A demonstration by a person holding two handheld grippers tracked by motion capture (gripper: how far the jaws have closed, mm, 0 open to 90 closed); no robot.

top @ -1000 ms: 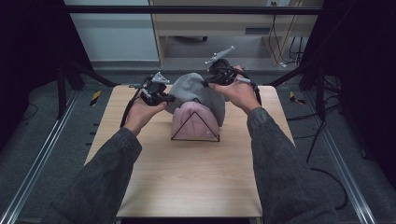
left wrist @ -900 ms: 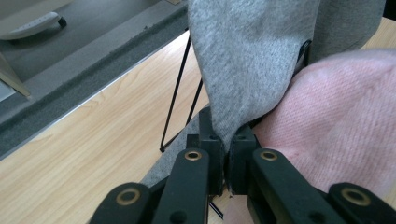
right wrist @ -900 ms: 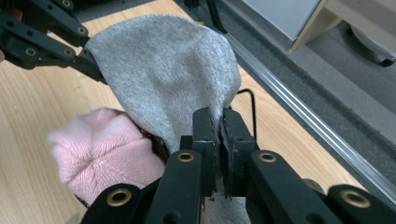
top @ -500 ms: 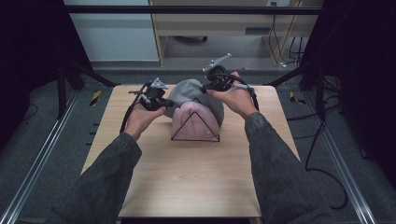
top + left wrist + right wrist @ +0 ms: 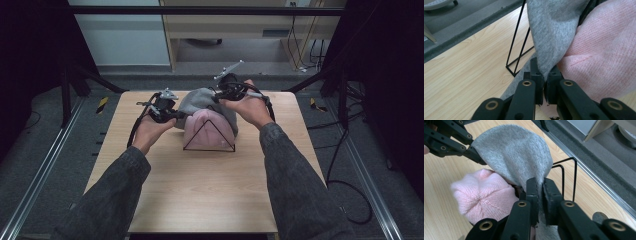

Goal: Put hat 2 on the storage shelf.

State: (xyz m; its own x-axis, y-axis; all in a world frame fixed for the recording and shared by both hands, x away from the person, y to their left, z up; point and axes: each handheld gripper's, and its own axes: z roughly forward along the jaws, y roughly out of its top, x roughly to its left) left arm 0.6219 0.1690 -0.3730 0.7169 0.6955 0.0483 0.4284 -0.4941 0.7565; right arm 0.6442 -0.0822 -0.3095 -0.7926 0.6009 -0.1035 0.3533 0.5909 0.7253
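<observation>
High view: grey beanie (image 5: 202, 101) stretched between left gripper (image 5: 176, 114) and right gripper (image 5: 220, 93), each clamped on its rim, spreading it over pink beanie (image 5: 207, 131) on wire stand (image 5: 210, 148), mid-bench (image 5: 200, 185).

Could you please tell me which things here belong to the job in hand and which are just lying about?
In the job:
grey hat, clamped by both grippers
pink hat
black wire stand
left gripper
right gripper

Lying about:
yellow-and-black tape strips on the floor
cables beside the table
</observation>
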